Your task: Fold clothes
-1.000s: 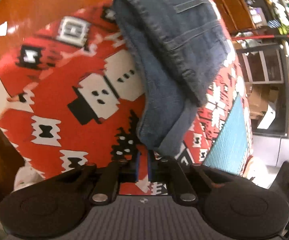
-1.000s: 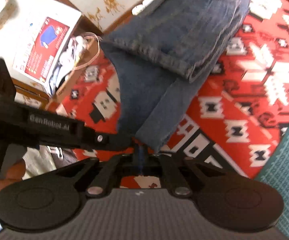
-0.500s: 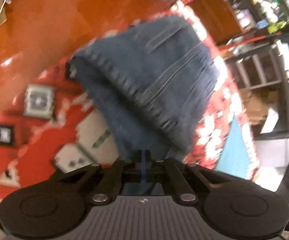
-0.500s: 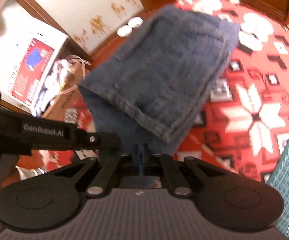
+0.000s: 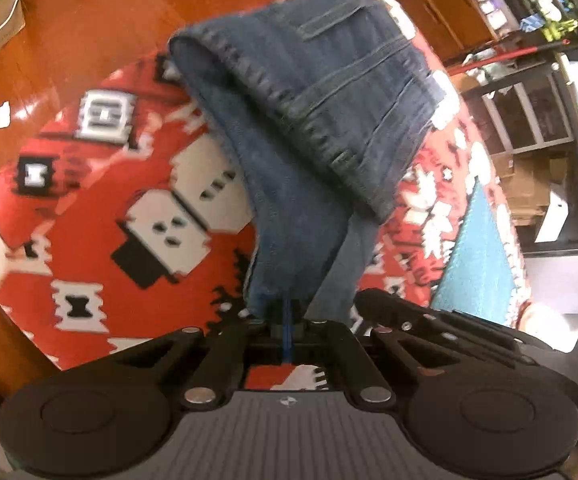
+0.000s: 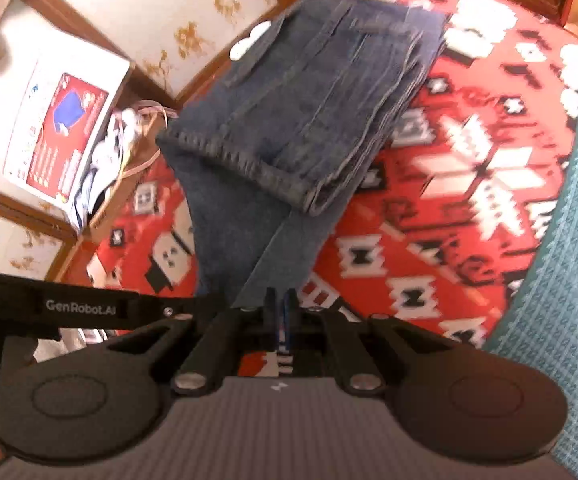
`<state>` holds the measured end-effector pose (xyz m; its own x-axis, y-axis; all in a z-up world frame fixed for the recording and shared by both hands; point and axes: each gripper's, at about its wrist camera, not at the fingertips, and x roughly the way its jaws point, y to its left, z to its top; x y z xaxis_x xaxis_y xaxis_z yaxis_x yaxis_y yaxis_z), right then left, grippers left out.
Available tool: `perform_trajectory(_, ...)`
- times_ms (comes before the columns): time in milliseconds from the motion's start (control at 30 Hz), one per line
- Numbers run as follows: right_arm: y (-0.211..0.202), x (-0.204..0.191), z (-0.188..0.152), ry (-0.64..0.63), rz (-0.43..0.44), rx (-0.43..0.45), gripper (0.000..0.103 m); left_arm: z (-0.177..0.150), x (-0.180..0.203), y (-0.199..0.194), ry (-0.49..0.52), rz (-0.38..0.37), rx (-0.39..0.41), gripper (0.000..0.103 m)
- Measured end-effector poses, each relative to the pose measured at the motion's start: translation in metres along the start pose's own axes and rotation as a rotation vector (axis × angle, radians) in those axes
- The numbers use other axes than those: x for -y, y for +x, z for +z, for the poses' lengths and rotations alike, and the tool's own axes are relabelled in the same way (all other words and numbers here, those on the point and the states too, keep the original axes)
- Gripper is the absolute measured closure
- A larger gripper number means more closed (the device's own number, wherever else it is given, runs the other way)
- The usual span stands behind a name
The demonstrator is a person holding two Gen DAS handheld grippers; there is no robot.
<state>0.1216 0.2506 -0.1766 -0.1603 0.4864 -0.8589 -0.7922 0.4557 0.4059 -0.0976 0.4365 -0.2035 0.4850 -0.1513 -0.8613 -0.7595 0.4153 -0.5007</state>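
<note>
Two grippers pinch the near edge of one pair of folded blue jeans (image 5: 309, 128). The left gripper (image 5: 287, 314) has its black fingers pressed together on the denim hem, with only a thin blue line showing between them. The right gripper (image 6: 279, 304) is likewise clamped nearly shut on the hem at the jeans' (image 6: 301, 128) other corner. From each pinch the cloth rises toward 12 o'clock: a plain single layer first, then a thicker folded stack with ribbed stitched seams, parallel topstitching and a belt loop near the top. The denim is coarse and dark, paler on its inner face.

Under the jeans lies a round red rug (image 5: 89, 184) with blocky white and black geometric figures, blurred in places. At 3 o'clock in the right wrist view a teal knitted fabric (image 6: 561, 280) with a fine grid texture overlaps the rug. At 9 o'clock a black strap (image 6: 81, 306) reads "GenRobot.AI". At 10 o'clock sits a white cardboard box (image 6: 61, 136) with a red printed label, its text too small to read. Glossy orange-brown wooden floor (image 5: 101, 32) shows at 11 o'clock in the left wrist view
</note>
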Motion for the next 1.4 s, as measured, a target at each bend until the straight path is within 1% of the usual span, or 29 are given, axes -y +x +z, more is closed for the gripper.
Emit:
perform_trajectory(67,-0.012,0.005,0.011,0.013,-0.008,0.046,0.100,0.011,0.009,-0.008,0.013,-0.016,0.028,0.103)
perform_trajectory(167,-0.025,0.015,0.034,0.014,-0.039,0.127,0.100,0.038,0.026,-0.020,0.051,-0.055,0.088,0.103)
perform_trajectory(267,-0.027,0.029,0.067,0.017,-0.071,0.212,0.100,0.076,0.047,-0.020,0.129,-0.068,0.144,0.103)
perform_trajectory(333,-0.025,0.042,0.088,0.020,-0.088,0.257,0.100,0.103,0.060,-0.010,0.189,-0.060,0.175,0.103)
perform_trajectory(433,-0.011,0.058,0.119,0.043,-0.095,0.304,0.100,0.142,0.073,0.012,0.245,-0.049,0.201,0.103)
perform_trajectory(533,0.007,0.066,0.143,0.047,-0.089,0.327,0.100,0.172,0.080,0.032,0.279,-0.021,0.229,0.103)
perform_trajectory(633,0.027,0.064,0.162,0.024,-0.085,0.340,0.100,0.194,0.083,0.043,0.275,-0.025,0.239,0.103)
perform_trajectory(733,0.052,0.065,0.177,0.021,-0.095,0.328,0.100,0.208,0.087,0.062,0.295,-0.004,0.222,0.103)
perform_trajectory(867,0.080,0.073,0.189,0.031,-0.127,0.304,0.101,0.217,0.090,0.084,0.334,0.020,0.195,0.102)
perform_trajectory(900,0.084,0.075,0.191,0.030,-0.131,0.307,0.103,0.218,0.090,0.085,0.342,0.017,0.195,0.102)
perform_trajectory(1033,0.096,0.077,0.199,0.032,-0.137,0.336,0.103,0.225,0.091,0.090,0.352,-0.004,0.205,0.102)
perform_trajectory(1133,0.102,0.076,0.208,0.025,-0.147,0.346,0.103,0.232,0.097,0.097,0.374,0.008,0.213,0.102)
perform_trajectory(1233,0.100,0.078,0.216,0.041,-0.171,0.351,0.102,0.237,0.103,0.101,0.387,0.027,0.216,0.102)
perform_trajectory(1267,0.095,0.079,0.217,0.049,-0.168,0.367,0.102,0.238,0.105,0.100,0.384,0.027,0.213,0.103)
perform_trajectory(1333,0.080,0.080,0.214,0.054,-0.159,0.399,0.102,0.236,0.108,0.089,0.388,-0.004,0.225,0.103)
perform_trajectory(1400,0.068,0.079,0.206,0.044,-0.151,0.401,0.102,0.230,0.111,0.078,0.405,-0.019,0.236,0.103)
